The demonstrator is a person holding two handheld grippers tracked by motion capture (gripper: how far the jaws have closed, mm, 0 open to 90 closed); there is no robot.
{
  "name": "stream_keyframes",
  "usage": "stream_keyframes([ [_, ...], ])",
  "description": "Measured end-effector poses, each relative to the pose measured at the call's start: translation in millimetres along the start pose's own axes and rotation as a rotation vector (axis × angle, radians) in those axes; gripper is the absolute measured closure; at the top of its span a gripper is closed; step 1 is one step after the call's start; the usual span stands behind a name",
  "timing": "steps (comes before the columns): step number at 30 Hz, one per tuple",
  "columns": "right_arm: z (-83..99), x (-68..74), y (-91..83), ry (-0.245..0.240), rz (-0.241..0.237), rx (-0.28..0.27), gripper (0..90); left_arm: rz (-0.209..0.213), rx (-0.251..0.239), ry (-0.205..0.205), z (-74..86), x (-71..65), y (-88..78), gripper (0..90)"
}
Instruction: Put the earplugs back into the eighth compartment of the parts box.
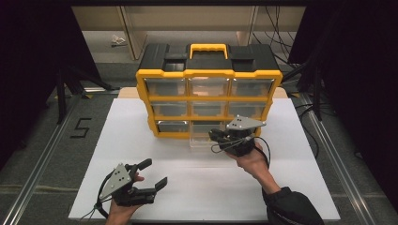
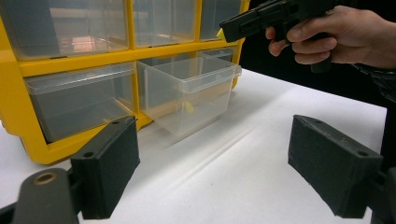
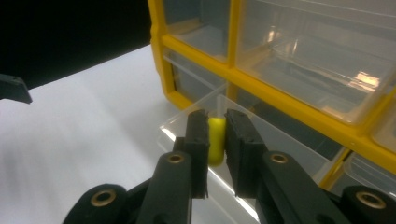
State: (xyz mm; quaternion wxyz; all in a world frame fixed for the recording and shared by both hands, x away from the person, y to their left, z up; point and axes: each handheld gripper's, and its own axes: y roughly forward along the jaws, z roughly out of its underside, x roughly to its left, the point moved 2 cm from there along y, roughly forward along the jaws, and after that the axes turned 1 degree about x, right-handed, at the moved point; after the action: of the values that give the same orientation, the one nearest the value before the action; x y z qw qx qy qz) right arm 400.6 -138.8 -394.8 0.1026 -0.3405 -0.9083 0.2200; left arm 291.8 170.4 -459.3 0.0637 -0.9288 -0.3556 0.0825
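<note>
A yellow and black drawer organizer (image 1: 209,89) stands at the back of the white board (image 1: 126,140). Its bottom middle clear drawer (image 1: 199,140) is pulled out toward me. My right gripper (image 1: 213,136) hovers over that drawer (image 3: 187,121), shut on a small yellow capsule-shaped piece (image 3: 215,140) that stands upright between the pads. In the left gripper view the drawer (image 2: 187,93) sits ahead, with the right gripper (image 2: 226,28) and its hand above it. My left gripper (image 1: 157,173) rests low at the board's front left, open, with nothing between its jaws (image 2: 212,154).
The other clear drawers (image 3: 299,42) of the organizer (image 2: 70,67) are pushed in. Dark stands and cables flank the table at both sides. A marking "5" (image 1: 80,127) lies on the grey surface to the left of the board.
</note>
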Motion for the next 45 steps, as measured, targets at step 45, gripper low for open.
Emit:
stream_keyframes([
  [45,6.6,-33.0,23.7,0.070,0.049,0.037,65.5,-0.002,0.001,-0.006,0.6,1.0,0.7,16.1],
])
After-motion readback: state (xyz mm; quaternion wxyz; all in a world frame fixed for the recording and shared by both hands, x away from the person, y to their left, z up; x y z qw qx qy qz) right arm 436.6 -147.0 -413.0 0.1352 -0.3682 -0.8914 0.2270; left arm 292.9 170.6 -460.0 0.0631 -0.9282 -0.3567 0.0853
